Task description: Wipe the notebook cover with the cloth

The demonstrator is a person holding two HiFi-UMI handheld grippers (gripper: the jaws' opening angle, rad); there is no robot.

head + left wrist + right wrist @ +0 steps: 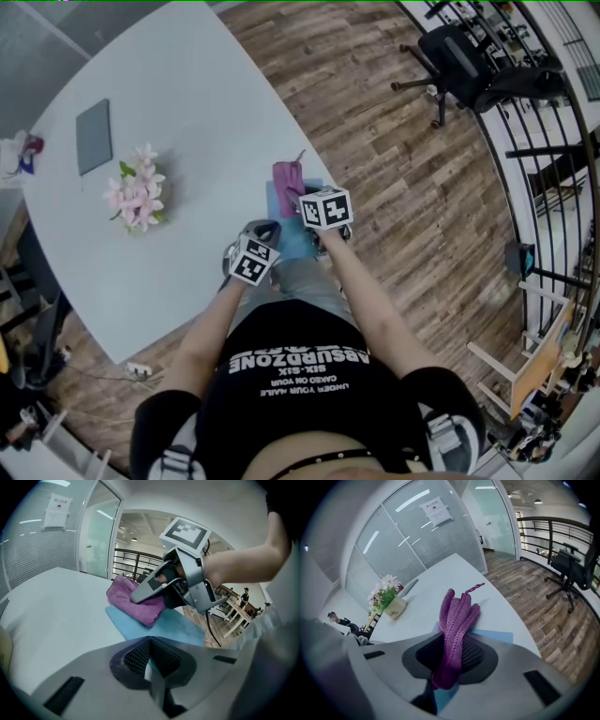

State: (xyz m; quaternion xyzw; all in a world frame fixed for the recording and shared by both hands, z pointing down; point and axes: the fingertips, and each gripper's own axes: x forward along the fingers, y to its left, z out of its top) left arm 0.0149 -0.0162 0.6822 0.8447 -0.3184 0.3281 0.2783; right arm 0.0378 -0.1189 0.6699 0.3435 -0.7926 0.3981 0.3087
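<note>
Your right gripper (452, 660) has its jaws clamped on the cloth (458, 613), which is bunched on the far end of the notebook (174, 628) by the worktop (187, 103) edge. Your left gripper (150, 663) has its jaws almost together, nipping the notebook's near edge.

**Both arms forward, both hand-held grippers clamped**

Two bare forearms reach out from the torso toward 12 o'clock, close together. The left hand-held gripper (259, 230) is the nearer one, its jaws drawn together on the thin near edge of the notebook (178, 627). The right hand-held gripper (300, 193) sits just beyond it toward 1 o'clock, its jaws pinched on the bunched cloth (457, 616) and its tips angled downward.
</note>
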